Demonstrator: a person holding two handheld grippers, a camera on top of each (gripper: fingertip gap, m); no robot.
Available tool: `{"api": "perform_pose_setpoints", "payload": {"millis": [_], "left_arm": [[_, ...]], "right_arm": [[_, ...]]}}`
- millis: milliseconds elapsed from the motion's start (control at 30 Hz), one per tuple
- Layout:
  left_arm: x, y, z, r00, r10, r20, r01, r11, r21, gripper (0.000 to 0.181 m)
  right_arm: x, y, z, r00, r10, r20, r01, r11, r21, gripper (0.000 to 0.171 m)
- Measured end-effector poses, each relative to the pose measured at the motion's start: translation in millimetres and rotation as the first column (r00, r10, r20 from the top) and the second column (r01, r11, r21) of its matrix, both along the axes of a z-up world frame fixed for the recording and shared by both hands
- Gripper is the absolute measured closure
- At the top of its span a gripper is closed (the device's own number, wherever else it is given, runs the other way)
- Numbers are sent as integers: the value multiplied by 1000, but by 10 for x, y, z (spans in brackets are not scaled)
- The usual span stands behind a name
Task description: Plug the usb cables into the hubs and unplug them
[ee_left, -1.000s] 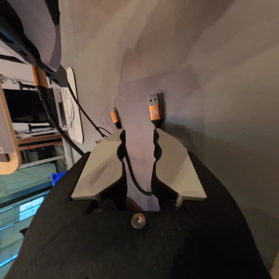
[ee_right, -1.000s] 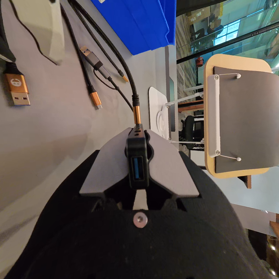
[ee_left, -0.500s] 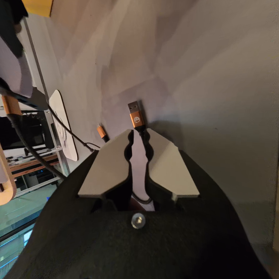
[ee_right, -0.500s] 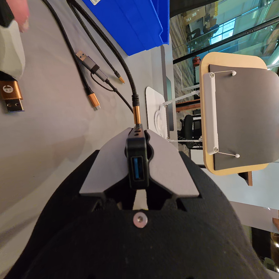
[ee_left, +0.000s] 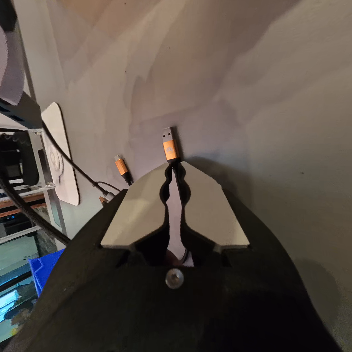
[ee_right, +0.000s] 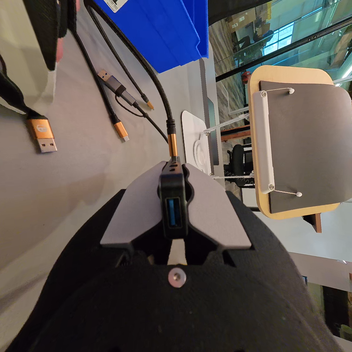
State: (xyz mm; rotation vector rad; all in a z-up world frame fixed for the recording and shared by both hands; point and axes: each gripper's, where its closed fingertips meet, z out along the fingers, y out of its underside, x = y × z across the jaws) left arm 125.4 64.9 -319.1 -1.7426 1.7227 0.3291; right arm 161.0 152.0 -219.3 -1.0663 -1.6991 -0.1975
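My left gripper (ee_left: 174, 165) is shut on the black cable just behind an orange USB-A plug (ee_left: 170, 146), which points away over the grey table. The plug also shows in the right wrist view (ee_right: 41, 133), at the far left. My right gripper (ee_right: 173, 165) is shut on a black USB hub (ee_right: 172, 202), held above the table with a blue port facing the camera. An orange-collared braided cable (ee_right: 173, 144) is plugged into the hub's far end. The hub also shows in the left wrist view (ee_left: 24, 114), at the upper left.
An orange USB-C plug (ee_right: 120, 129), a grey adapter plug (ee_right: 116, 87) and a thin cable tip (ee_right: 149, 103) lie on the table. A blue bin (ee_right: 152, 28) stands behind them. A white pad (ee_right: 192, 137) lies at the table edge. A wooden board with a black panel (ee_right: 295, 142) stands beyond. One gripper's finger ends stand about 15 centimeters off the other's.
My left jaws have closed from wide apart onto the cable behind the USB-A plug. My right gripper still holds the hub, shifted slightly.
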Motion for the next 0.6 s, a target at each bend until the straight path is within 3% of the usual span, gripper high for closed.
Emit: {"api": "perform_pose_setpoints", "payload": {"millis": [267,600], "left_arm": [[-12,84,-3,988,107,111,-97,991,-87,176],[-36,69,31,962,158,225,-119,977,-177,181]], "right_arm": [[9,9,9,1000,-4,-17,4,1000,-15,160],[31,32,1,999,-10,-43,7,999,-50,160]]}}
